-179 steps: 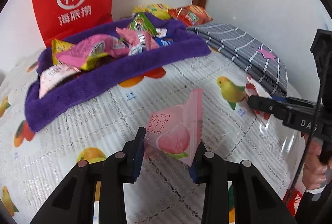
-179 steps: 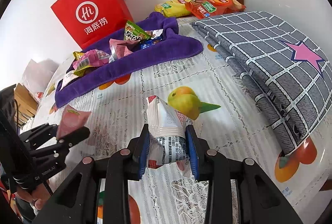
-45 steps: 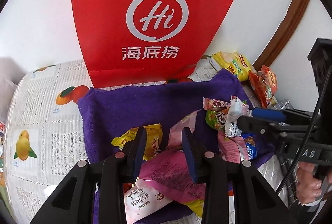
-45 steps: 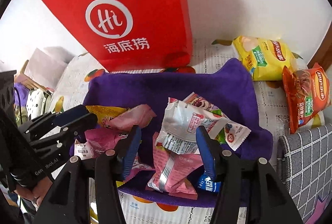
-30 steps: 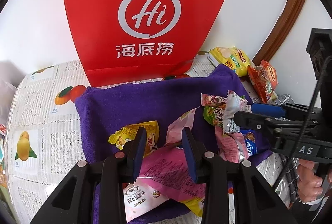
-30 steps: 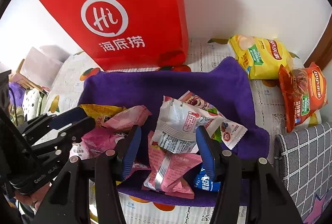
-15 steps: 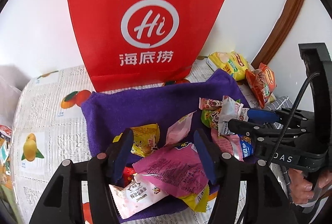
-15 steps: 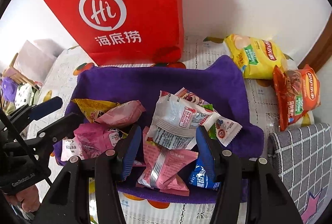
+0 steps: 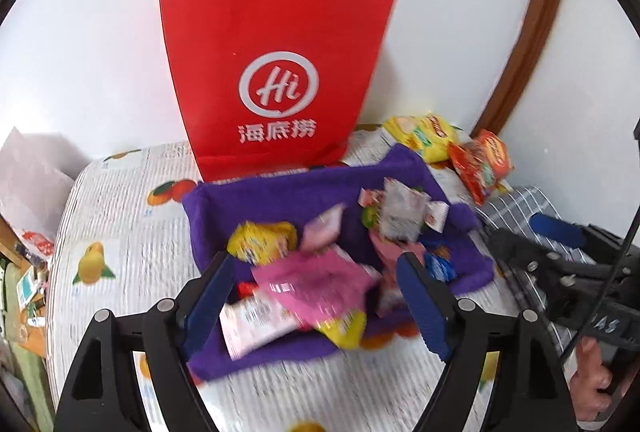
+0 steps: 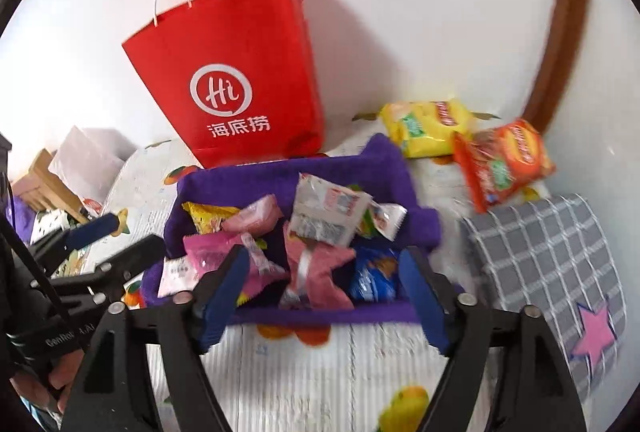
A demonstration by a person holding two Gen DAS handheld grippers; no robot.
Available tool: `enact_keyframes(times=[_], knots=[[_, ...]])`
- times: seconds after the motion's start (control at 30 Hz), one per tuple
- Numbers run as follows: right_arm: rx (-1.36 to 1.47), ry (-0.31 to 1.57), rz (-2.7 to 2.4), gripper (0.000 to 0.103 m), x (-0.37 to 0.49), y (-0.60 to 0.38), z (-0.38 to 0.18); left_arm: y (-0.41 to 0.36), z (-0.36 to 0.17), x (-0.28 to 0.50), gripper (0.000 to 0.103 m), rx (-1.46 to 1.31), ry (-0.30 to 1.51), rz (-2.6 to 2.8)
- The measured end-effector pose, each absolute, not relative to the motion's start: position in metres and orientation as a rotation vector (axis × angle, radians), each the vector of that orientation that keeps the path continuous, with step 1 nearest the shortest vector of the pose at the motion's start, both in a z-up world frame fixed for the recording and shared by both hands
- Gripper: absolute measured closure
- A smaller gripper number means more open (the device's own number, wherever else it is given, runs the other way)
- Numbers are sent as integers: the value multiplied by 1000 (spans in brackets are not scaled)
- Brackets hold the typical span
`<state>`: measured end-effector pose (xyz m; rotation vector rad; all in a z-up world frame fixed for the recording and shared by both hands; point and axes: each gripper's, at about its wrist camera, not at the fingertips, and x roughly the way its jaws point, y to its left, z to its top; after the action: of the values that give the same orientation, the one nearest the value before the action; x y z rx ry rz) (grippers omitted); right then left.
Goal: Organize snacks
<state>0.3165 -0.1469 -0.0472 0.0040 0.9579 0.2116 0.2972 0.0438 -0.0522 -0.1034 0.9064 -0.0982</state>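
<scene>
A purple towel tray (image 9: 280, 195) (image 10: 384, 167) lies on the fruit-print tablecloth, with several snack packets piled in it. A pink packet (image 9: 316, 282) lies at its near left and a white packet (image 10: 326, 209) on top towards the right. My left gripper (image 9: 312, 274) hangs above the tray's near edge; its jaws are opening and nothing is between them. My right gripper (image 10: 322, 270) hovers over the tray's near right side; its jaws are opening too and hold nothing. Each gripper shows at the side of the other's view.
A red paper bag (image 9: 276, 79) (image 10: 236, 79) stands against the wall behind the tray. A yellow chip bag (image 10: 432, 125) and an orange chip bag (image 10: 504, 161) lie at the back right. A folded grey checked cloth (image 10: 548, 256) lies to the right. A hand (image 9: 592, 388) grips the right tool.
Both grippers have opened wide and pulled up and back from the tray. The white packet that the right jaws held now lies on the pile. The pink packet lies free.
</scene>
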Motion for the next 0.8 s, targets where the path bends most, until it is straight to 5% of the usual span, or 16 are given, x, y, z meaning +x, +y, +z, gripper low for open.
enact_keyframes(times=[0.23,0.37,0.8], knots=[[-25,932,178,18,238,-158,-20,32,-29,231,17,-109,877,-74],[-26,861,148,5,188,-164,-3,24,-9,189,10,-90,834,-56],[18,805,133,3,64,-175,13,8,4,80,6,-76,783,-11]])
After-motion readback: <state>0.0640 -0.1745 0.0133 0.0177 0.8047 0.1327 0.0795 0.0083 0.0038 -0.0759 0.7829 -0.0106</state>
